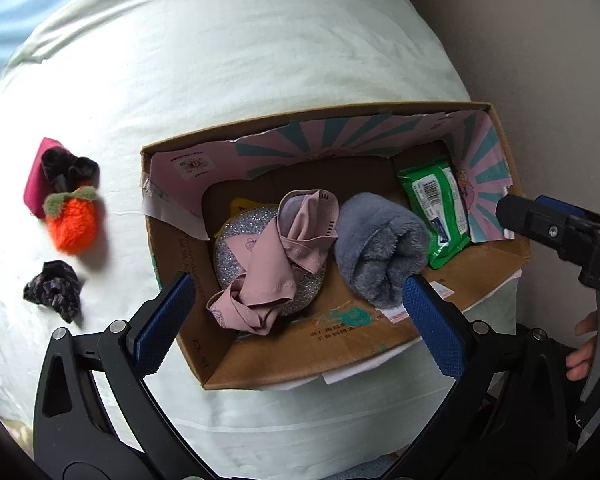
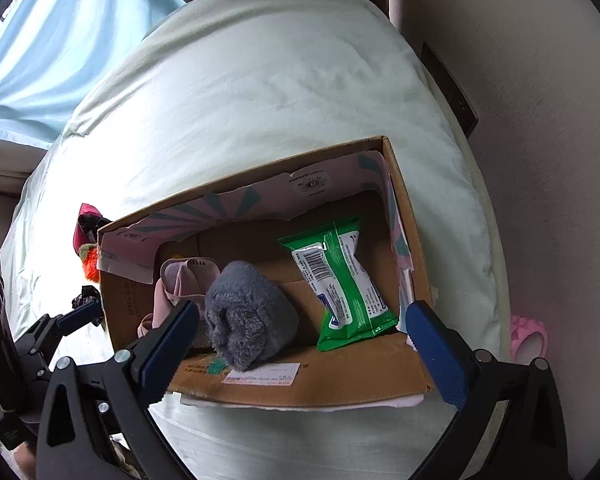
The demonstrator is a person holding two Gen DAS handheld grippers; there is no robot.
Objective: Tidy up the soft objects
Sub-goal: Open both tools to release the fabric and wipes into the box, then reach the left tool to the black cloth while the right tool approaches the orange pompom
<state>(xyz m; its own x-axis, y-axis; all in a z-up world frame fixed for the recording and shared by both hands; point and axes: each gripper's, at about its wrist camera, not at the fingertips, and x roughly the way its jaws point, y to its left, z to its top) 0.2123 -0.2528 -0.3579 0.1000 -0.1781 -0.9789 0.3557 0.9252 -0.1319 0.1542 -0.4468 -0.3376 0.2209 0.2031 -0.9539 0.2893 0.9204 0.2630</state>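
While both grippers are held above the cardboard box [image 1: 260, 364], their jaws are seen spread wide, and nothing is pinched between them. The left gripper [image 1: 300, 320] is placed over the near wall of the box, and the right gripper [image 2: 300, 344] is placed over the same wall further to the right. Inside the box a pink garment [image 1: 276, 264] is laid on a glittery silver disc [image 1: 228, 256]. Just beside it, a grey fluffy roll [image 1: 380, 248] is found, and a green wipes pack [image 1: 436, 212] is leaned near the right wall. The box is set on a pale green bedcover [image 1: 220, 80]. Outside the box, to the left, an orange plush fruit [image 1: 74, 220], a black scrunchie [image 1: 70, 170] on a magenta pouch [image 1: 36, 188], and a dark patterned scrunchie [image 1: 54, 290] are left on the bedcover, well apart from both grippers.
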